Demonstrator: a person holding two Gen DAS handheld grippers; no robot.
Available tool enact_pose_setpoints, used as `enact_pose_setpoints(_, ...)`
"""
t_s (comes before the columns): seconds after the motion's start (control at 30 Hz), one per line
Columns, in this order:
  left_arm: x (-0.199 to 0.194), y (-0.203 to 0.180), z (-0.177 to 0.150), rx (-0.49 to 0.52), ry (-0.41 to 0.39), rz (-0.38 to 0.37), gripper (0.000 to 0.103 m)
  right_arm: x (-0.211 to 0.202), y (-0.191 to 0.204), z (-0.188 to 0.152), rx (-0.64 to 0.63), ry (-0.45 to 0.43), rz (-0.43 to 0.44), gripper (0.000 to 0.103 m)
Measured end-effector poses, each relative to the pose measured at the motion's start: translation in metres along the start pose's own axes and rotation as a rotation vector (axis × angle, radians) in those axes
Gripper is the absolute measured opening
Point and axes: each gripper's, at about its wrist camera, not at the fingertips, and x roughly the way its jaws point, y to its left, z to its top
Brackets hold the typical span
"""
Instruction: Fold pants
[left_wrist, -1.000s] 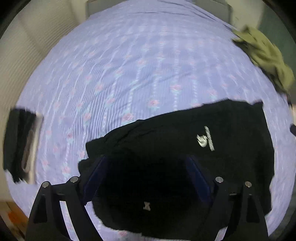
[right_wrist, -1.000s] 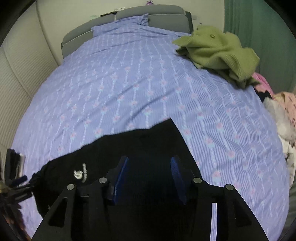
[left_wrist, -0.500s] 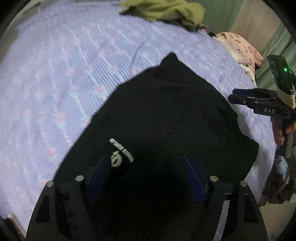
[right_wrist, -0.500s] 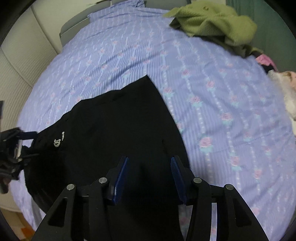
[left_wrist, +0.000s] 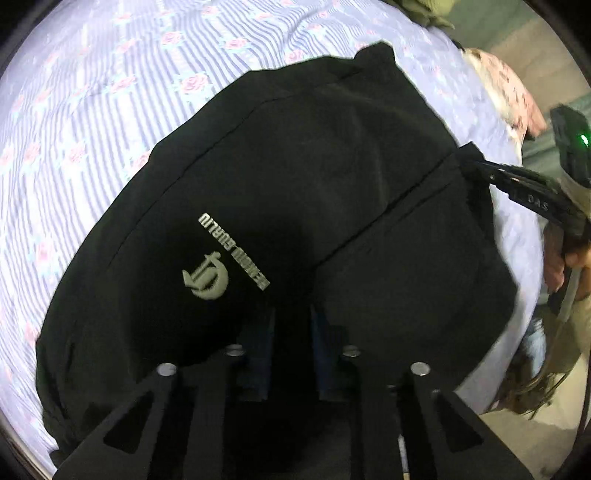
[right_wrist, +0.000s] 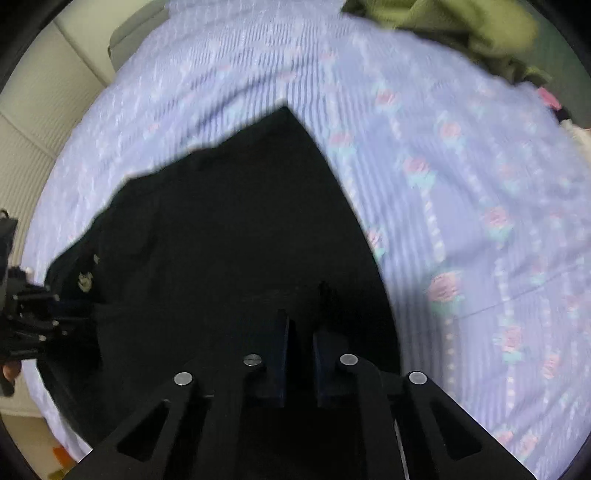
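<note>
The black pants (left_wrist: 295, 177) with a pale logo (left_wrist: 207, 277) lie folded on the purple flowered bed sheet (left_wrist: 92, 92). My left gripper (left_wrist: 291, 317) is shut on the near edge of the pants. My right gripper (right_wrist: 301, 321) is shut on the opposite edge of the pants (right_wrist: 229, 229). The right gripper also shows in the left wrist view (left_wrist: 476, 166), pinching a corner of the cloth. The left gripper shows at the left of the right wrist view (right_wrist: 74, 314), at the pants' edge.
A green garment (right_wrist: 461, 26) lies at the far end of the bed. Pink and pale clothes (left_wrist: 509, 88) are piled at the bed's side. The bed's edge and the floor (left_wrist: 535, 435) lie near the right gripper's hand.
Both grippers have closed from wide open onto the pants' edges. The left view has swung nearer the cloth; the right gripper now touches its corner.
</note>
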Motion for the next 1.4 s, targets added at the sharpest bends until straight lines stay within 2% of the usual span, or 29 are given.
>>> enact_pose_setpoints(0.07,-0.013,-0.004,-0.002,-0.013,-0.031,-0.054,0.012,-0.021,0.003,0.004,-0.011,-0.060,-0.021,0.009)
enact_pose_setpoints(0.17,-0.037,-0.012,0.001,0.020,-0.113,-0.046,0.011,-0.049,0.005,0.024,-0.010,-0.154,-0.041,0.008)
enact_pose_setpoints(0.3,-0.058,0.005,0.021,-0.018,-0.201,-0.014,0.011,-0.052,0.012,0.072,-0.068,-0.214,-0.062,0.008)
enact_pose_setpoints(0.37,-0.059,0.024,0.035,-0.070,-0.222,0.021,0.011,-0.043,0.018,0.093,-0.106,-0.212,-0.070,0.008)
enact_pose_setpoints(0.53,-0.045,0.061,0.054,-0.201,-0.221,0.055,0.011,0.006,0.035,0.133,-0.160,-0.140,-0.101,0.008)
enact_pose_setpoints(0.7,-0.028,0.062,0.066,-0.167,-0.203,0.140,0.012,0.038,0.042,0.143,-0.157,-0.090,-0.160,0.008)
enact_pose_setpoints(0.73,-0.022,0.056,0.067,-0.161,-0.203,0.157,0.018,0.041,0.043,0.143,-0.156,-0.086,-0.172,0.008)
enact_pose_setpoints(0.77,-0.020,0.058,0.066,-0.155,-0.206,0.191,0.028,0.045,0.045,0.143,-0.157,-0.081,-0.185,0.011)
enact_pose_setpoints(0.8,-0.021,0.058,0.067,-0.154,-0.206,0.223,0.036,0.047,0.046,0.143,-0.159,-0.075,-0.199,0.024)
enact_pose_setpoints(0.83,-0.023,0.057,0.066,-0.156,-0.208,0.257,0.054,0.045,0.048,0.143,-0.162,-0.080,-0.241,0.034)
enact_pose_setpoints(0.87,-0.033,0.059,0.063,-0.158,-0.232,0.293,0.064,0.038,0.049,0.141,-0.169,-0.103,-0.284,0.056)
enact_pose_setpoints(0.9,-0.043,0.059,0.060,-0.159,-0.267,0.305,0.064,0.026,0.052,0.138,-0.174,-0.153,-0.329,0.069)
enact_pose_setpoints(0.97,-0.067,0.060,0.051,-0.171,-0.337,0.316,0.068,0.003,0.058,0.136,-0.180,-0.231,-0.354,0.070)
enact_pose_setpoints(1.0,-0.085,0.062,0.039,-0.179,-0.379,0.295,0.068,-0.014,0.065,0.132,-0.181,-0.264,-0.344,0.070)
enact_pose_setpoints(1.03,-0.104,0.063,0.024,-0.189,-0.424,0.262,0.072,-0.026,0.072,0.128,-0.184,-0.280,-0.309,0.070)
enact_pose_setpoints(1.07,-0.119,0.066,0.009,-0.192,-0.452,0.244,0.078,-0.038,0.079,0.123,-0.196,-0.288,-0.259,0.070)
enact_pose_setpoints(1.1,-0.133,0.071,-0.008,-0.191,-0.478,0.236,0.079,-0.050,0.088,0.117,-0.209,-0.298,-0.208,0.070)
enact_pose_setpoints(1.2,-0.163,0.085,-0.060,-0.196,-0.530,0.261,0.084,-0.074,0.128,0.091,-0.268,-0.306,-0.080,0.071)
enact_pose_setpoints(1.33,-0.171,0.107,-0.113,-0.163,-0.480,0.276,0.084,-0.066,0.190,0.053,-0.365,-0.262,0.014,0.073)
enact_pose_setpoints(1.4,-0.162,0.122,-0.131,-0.160,-0.435,0.234,0.081,-0.050,0.223,0.032,-0.420,-0.219,0.062,0.073)
